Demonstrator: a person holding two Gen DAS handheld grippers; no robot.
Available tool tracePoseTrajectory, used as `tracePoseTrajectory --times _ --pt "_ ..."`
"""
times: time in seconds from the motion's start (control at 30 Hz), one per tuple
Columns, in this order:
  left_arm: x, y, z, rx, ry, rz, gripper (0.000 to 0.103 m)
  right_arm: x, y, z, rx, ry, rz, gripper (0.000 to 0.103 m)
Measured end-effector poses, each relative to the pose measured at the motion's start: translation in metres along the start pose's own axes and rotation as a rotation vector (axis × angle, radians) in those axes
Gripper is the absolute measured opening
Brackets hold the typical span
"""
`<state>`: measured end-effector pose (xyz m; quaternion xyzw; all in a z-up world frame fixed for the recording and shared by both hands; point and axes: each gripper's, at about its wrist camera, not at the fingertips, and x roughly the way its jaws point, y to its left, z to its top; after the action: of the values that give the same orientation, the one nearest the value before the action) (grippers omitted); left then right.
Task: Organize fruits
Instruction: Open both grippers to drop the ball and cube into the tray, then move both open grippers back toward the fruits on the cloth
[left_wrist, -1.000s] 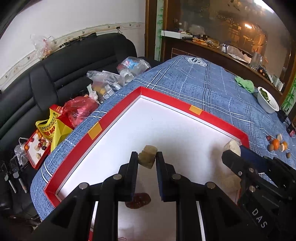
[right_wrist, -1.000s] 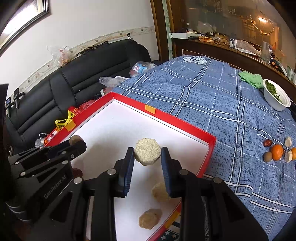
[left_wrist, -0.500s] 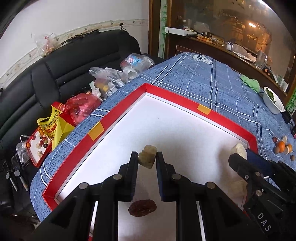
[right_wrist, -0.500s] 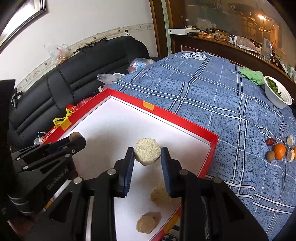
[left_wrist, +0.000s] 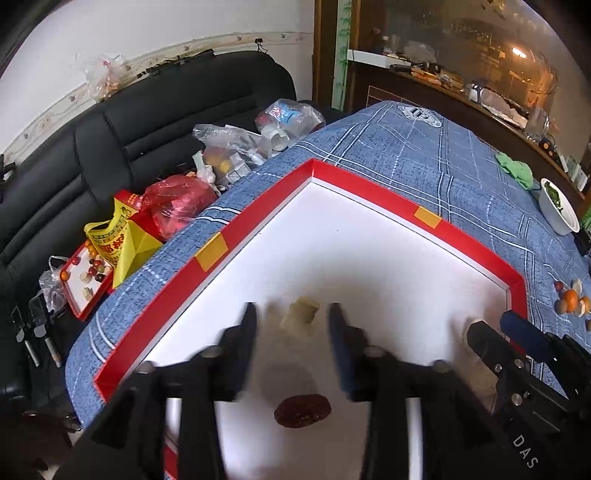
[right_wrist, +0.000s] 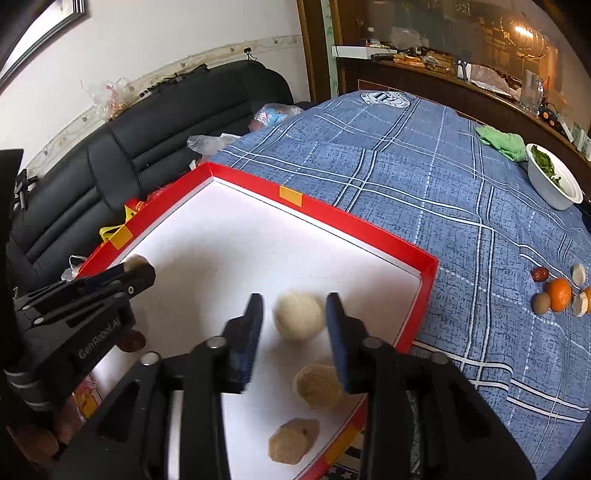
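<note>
Left tongs (left_wrist: 291, 325): just opened, tan chunk (left_wrist: 301, 314) dropped | Right tongs (right_wrist: 293, 321): just opened, pale ball (right_wrist: 298, 314) let go | Both pieces now in red tray (right_wrist: 424, 291), near right edge | More fruit (right_wrist: 559, 293) waits on bedspread (right_wrist: 424, 177).
</note>
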<state>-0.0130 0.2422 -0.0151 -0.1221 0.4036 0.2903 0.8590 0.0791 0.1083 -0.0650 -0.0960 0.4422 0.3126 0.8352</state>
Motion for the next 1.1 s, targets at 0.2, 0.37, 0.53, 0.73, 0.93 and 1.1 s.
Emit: tracePoseTrajectory --times 0.2,0.37,0.53,0.73,0.93,1.1 --pt "-0.012 0.004 -0.001 -0.006 -0.026 0.016 0.064 -0.010 -0.004 -0.004 0.008 -0.011 -0.006 0.052" --pt "-0.030 0.001 -0.004 -0.005 -0.062 0.012 0.071 -0.033 -0.006 -0.006 0.015 -0.059 -0.006 0.055" --pt "-0.051 -0.016 -0.008 0.027 -0.111 -0.009 0.077 -0.065 -0.016 -0.013 0.041 -0.124 -0.019 0.062" --pt "-0.071 -0.050 -0.015 0.094 -0.136 -0.066 0.078 -0.100 -0.047 -0.032 0.097 -0.176 -0.060 0.074" --pt "-0.081 -0.099 -0.031 0.213 -0.122 -0.197 0.081 -0.129 -0.094 -0.060 0.179 -0.183 -0.126 0.092" --pt "-0.077 -0.150 -0.042 0.326 -0.082 -0.267 0.081 -0.146 -0.156 -0.096 0.310 -0.146 -0.209 0.097"
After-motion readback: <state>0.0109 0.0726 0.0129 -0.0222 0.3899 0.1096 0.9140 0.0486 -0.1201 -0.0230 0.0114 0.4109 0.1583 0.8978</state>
